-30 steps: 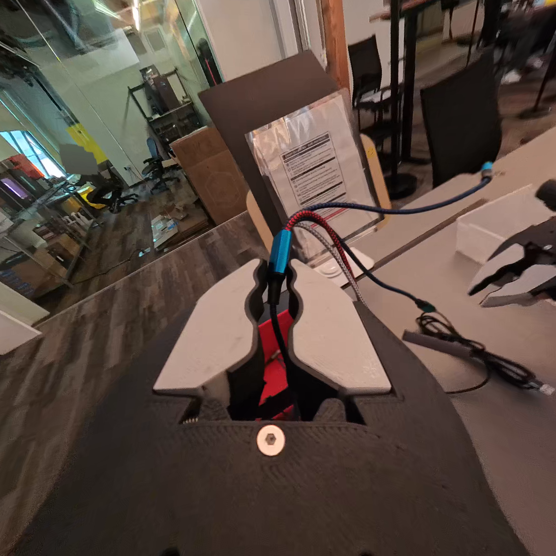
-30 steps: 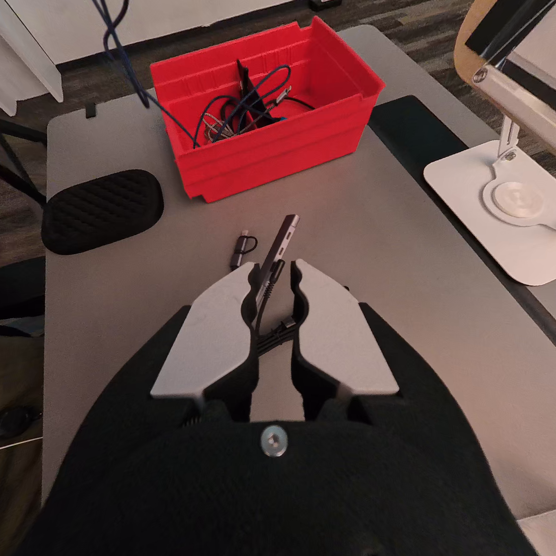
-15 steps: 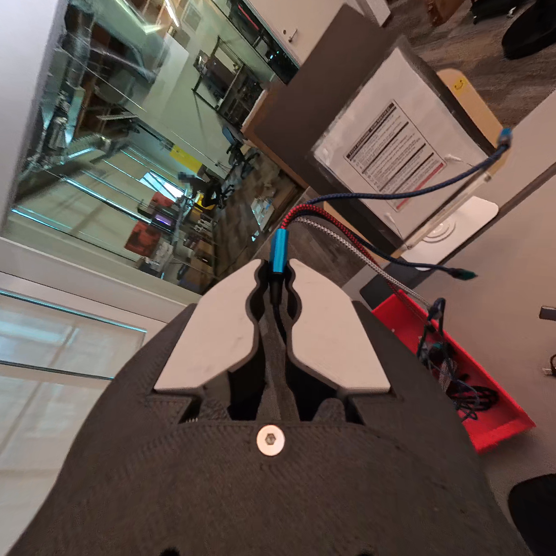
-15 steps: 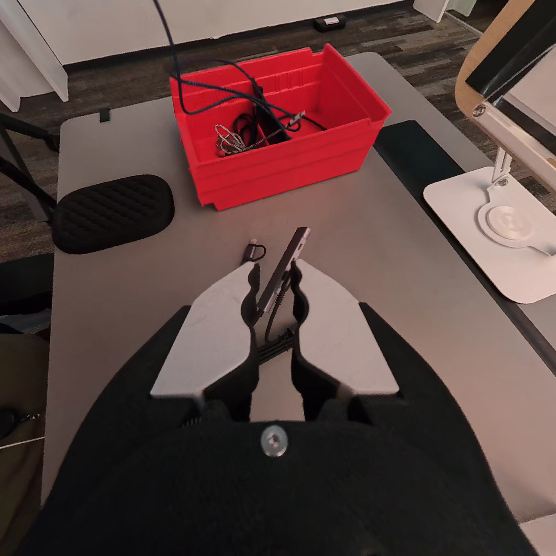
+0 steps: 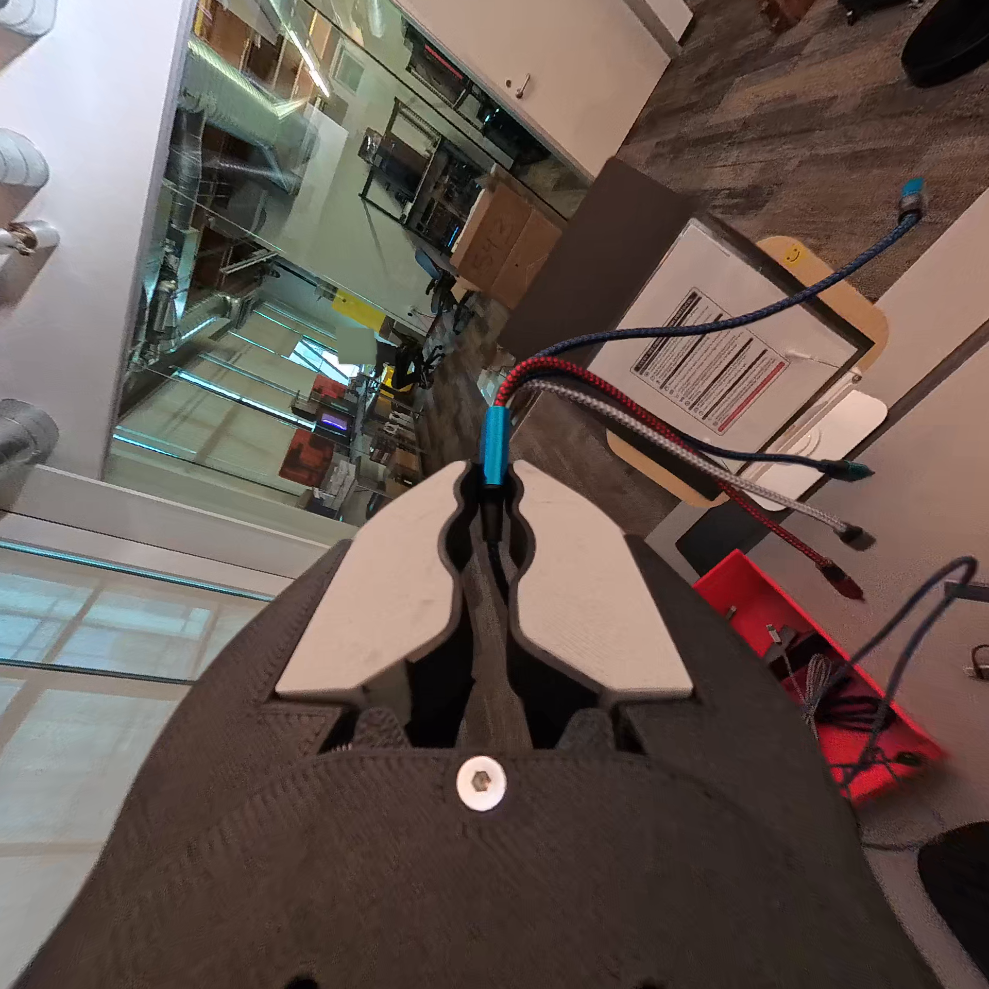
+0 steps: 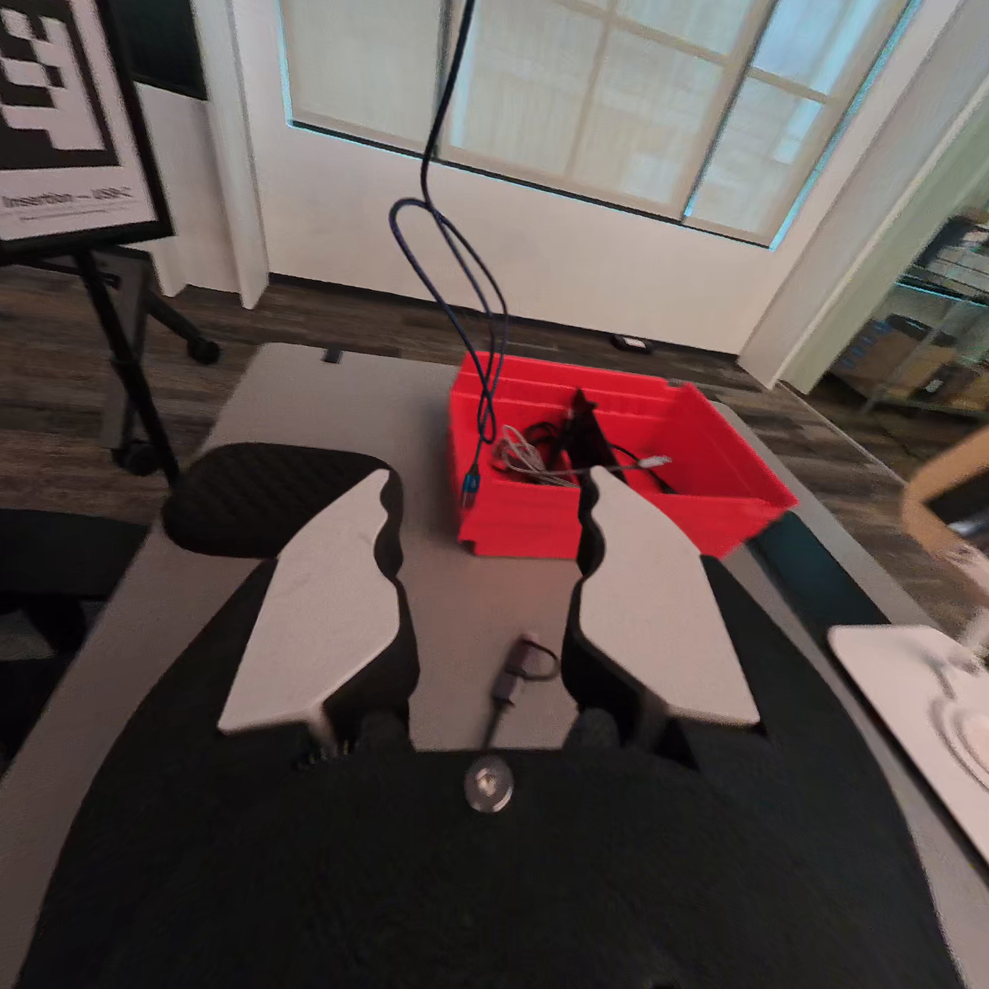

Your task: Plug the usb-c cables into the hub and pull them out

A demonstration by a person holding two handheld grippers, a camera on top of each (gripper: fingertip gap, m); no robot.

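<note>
A: Biggest first: the grey table [image 6: 299, 385], and at its far side the red bin [image 6: 712, 481] with a heap of cables inside. The bin stands near the far edge.

B: And the task cable?

A: A multi-head cable [image 5: 492, 444] with a blue metal sleeve. The left gripper [image 5: 489, 476] is closed tight on it, just under the sleeve, high above the table. From the sleeve go four braided tails: dark blue, red, grey-white and one more dark. Their plugs hang free in the air, touching nothing.

B: Right gripper?

A: The right gripper [image 6: 487, 481] is wide apart and holds nothing. Between its fingers [image 6: 332, 594], on the table, lies a small grey adapter [image 6: 514, 674] with a thin black lead. The hub I cannot see in the pics.

B: Free room, obstacles?

A: In front of the bin the table is bare. A black pad [image 6: 267, 497] sits left of the bin, apart from it. A white stand base [image 6: 920, 712] is at the right edge. One long blue cable [image 6: 455, 257] hangs from above; its blue plug dangles at the bin's left front corner.
</note>
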